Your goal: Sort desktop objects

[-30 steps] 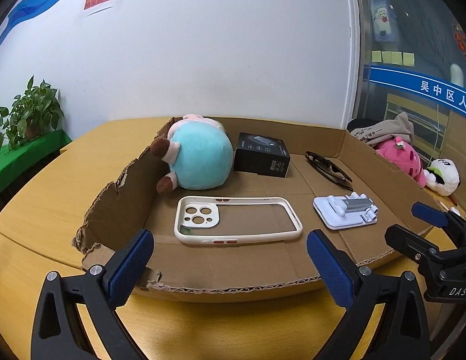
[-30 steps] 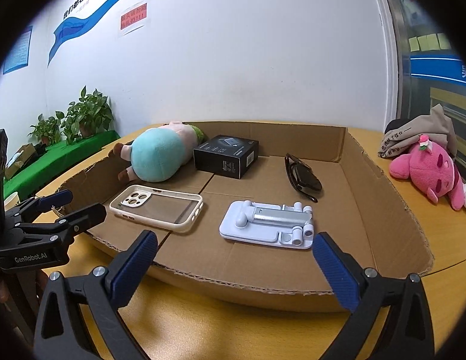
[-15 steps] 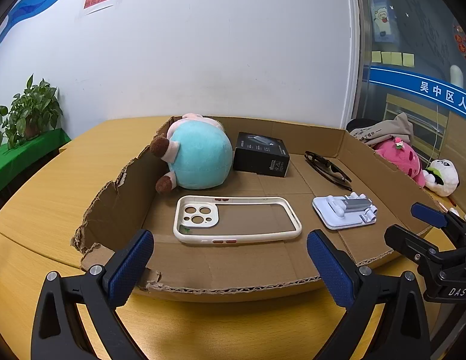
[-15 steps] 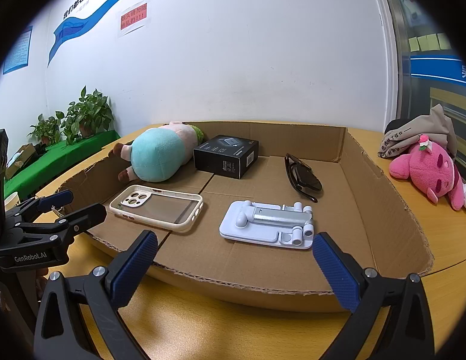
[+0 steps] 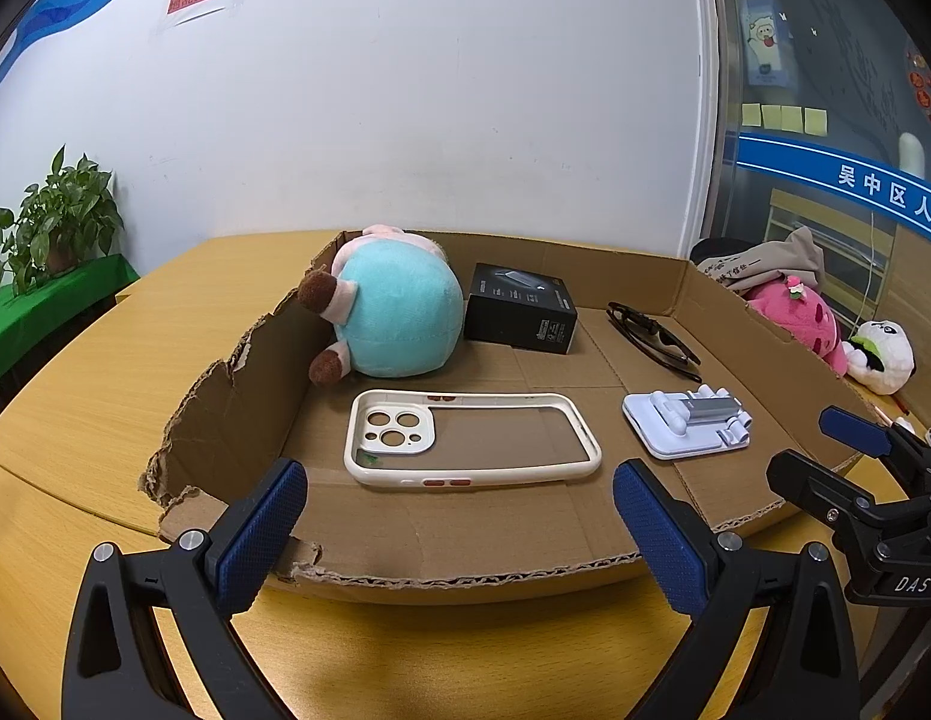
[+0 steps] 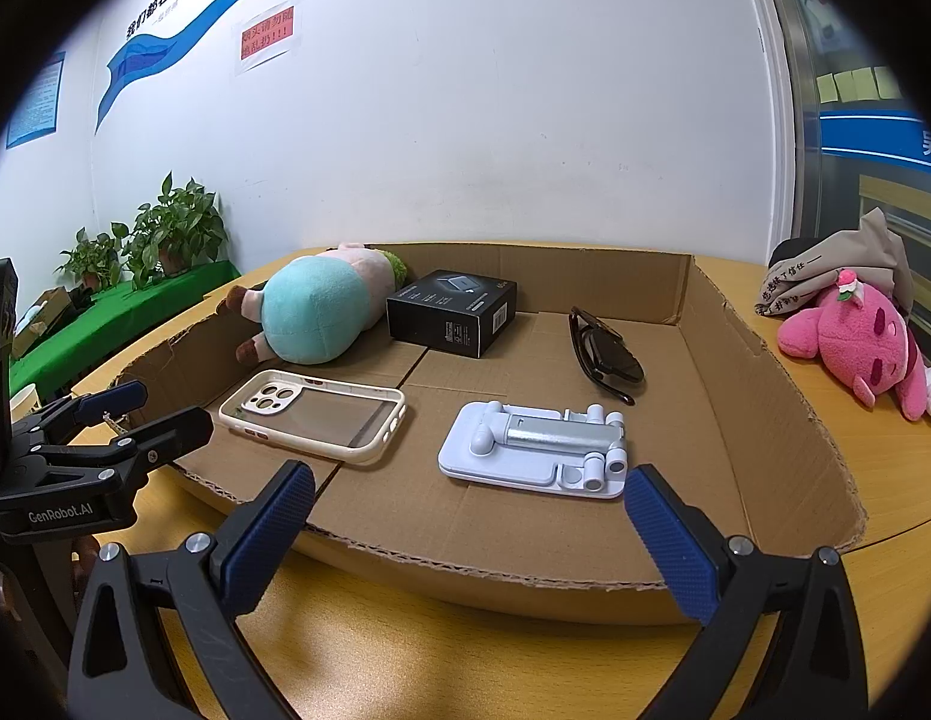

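Both tools hang at the near edge of the shallow cardboard tray (image 5: pixel 405 546), over the wooden table (image 5: pixel 135 360); the left gripper (image 5: pixel 459 516) and right gripper (image 6: pixel 468 516) each have their jaws spread wide and hold nothing. Inside the tray: phone case (image 5: pixel 471 438) near left, white folding stand (image 6: pixel 537 444) near right, teal plush toy (image 5: pixel 393 324) far left, black box (image 6: pixel 450 312) beside it, sunglasses (image 6: pixel 606 354) far right. Judgement on handling: the case looks light and flexible, lying flat, so best pinched across one long rim. The stand looks rigid and smooth, possibly slippery; take it by its edges. The plush is soft and forgiving. The sunglasses seem fragile; grip the frame, not the lenses.
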{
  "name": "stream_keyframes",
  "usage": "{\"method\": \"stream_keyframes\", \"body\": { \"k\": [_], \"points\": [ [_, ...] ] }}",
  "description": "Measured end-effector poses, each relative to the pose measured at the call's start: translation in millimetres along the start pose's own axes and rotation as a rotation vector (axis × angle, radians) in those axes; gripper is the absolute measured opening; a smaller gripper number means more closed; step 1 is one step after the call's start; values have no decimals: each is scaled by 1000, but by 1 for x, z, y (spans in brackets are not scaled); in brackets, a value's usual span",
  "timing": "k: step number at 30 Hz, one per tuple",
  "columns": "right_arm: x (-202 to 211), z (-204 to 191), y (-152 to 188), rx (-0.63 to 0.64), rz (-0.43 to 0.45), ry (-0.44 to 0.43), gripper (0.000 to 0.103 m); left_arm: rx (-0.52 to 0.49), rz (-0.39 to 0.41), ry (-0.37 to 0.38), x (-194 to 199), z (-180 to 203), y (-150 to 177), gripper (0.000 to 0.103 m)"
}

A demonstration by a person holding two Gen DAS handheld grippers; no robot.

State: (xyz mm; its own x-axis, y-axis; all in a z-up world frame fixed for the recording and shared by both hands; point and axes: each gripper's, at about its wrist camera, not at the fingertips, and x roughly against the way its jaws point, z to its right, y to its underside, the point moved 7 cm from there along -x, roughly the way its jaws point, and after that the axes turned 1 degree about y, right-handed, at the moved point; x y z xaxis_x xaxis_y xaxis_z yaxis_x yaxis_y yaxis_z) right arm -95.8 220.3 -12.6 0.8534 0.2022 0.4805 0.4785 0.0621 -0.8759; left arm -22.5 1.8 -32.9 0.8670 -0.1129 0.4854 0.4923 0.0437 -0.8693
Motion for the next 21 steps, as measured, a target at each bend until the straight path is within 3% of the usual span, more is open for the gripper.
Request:
{"method": "stream_keyframes", "body": {
  "k": [21],
  "points": [
    [0, 0, 0, 0, 0, 0, 103, -2, 0, -1, 0, 1, 0, 103]
  ]
}}
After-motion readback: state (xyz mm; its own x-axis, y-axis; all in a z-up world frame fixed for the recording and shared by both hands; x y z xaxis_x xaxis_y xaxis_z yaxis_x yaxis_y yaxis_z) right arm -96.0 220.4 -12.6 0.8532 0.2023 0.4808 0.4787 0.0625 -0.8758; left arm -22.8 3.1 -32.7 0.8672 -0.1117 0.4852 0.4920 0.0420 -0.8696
